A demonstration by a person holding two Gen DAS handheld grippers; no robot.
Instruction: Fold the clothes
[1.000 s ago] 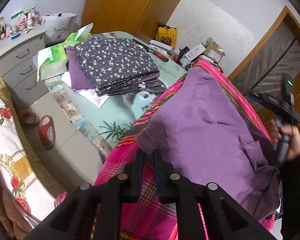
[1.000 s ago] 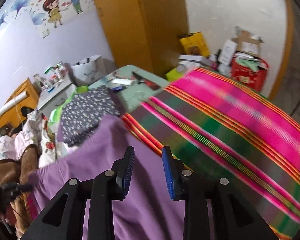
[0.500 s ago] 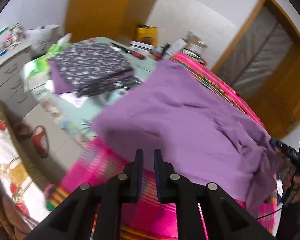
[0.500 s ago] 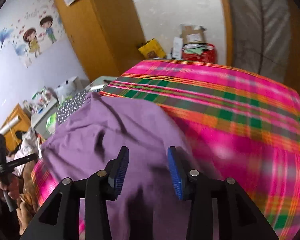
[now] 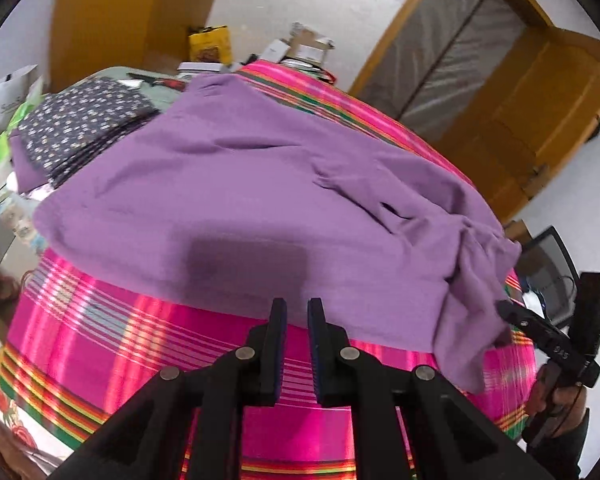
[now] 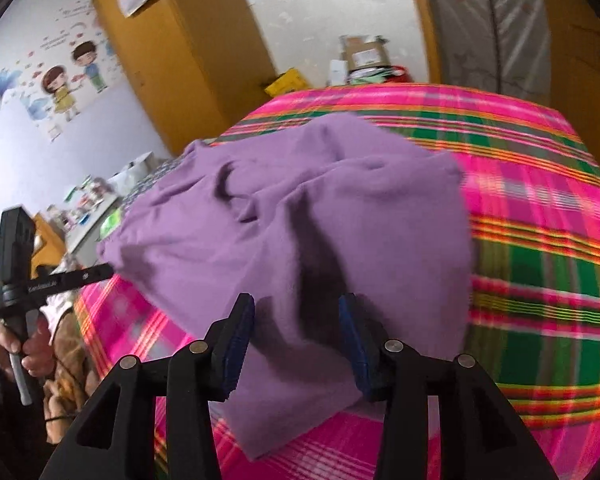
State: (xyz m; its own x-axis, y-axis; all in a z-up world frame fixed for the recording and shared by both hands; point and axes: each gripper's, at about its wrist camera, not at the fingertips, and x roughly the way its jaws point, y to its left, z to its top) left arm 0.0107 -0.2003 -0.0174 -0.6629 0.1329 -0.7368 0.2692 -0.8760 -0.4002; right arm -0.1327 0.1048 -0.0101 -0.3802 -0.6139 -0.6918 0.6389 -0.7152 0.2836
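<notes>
A purple garment (image 5: 260,184) of soft, matte knit is seen spread over a plaid cloth (image 5: 112,336) woven in bright pink with green, orange and yellow stripes. The plaid cloth is taken as landmark. The garment is laid across the middle of the plaid cloth; its near hem is drawn fairly flat, while the side toward the right gripper is bunched into rumpled folds, and one loose flap is draped toward the near edge of the plaid cloth.

The left gripper (image 5: 297,312) is held just above the near hem of the garment. Its flat black fingers are brought close together with only a narrow slit between them, and no fabric is seen caught in that slit. A dark shadow is cast on the garment just ahead of the tips.

The right gripper (image 6: 296,320) is held over the draped flap. Its fingers, faced with ribbed blue pads (image 6: 354,344), are spread wide, with the purple fabric seen between them; whether the fabric is touched cannot be told.

Beyond the far left edge of the plaid cloth, a folded stack of dark floral fabric (image 5: 84,120) with small white blossoms is noted. Cardboard boxes (image 6: 362,56) are noted past its far edge, against a white wall, and orange-brown wooden panels (image 5: 540,112) stand behind.
</notes>
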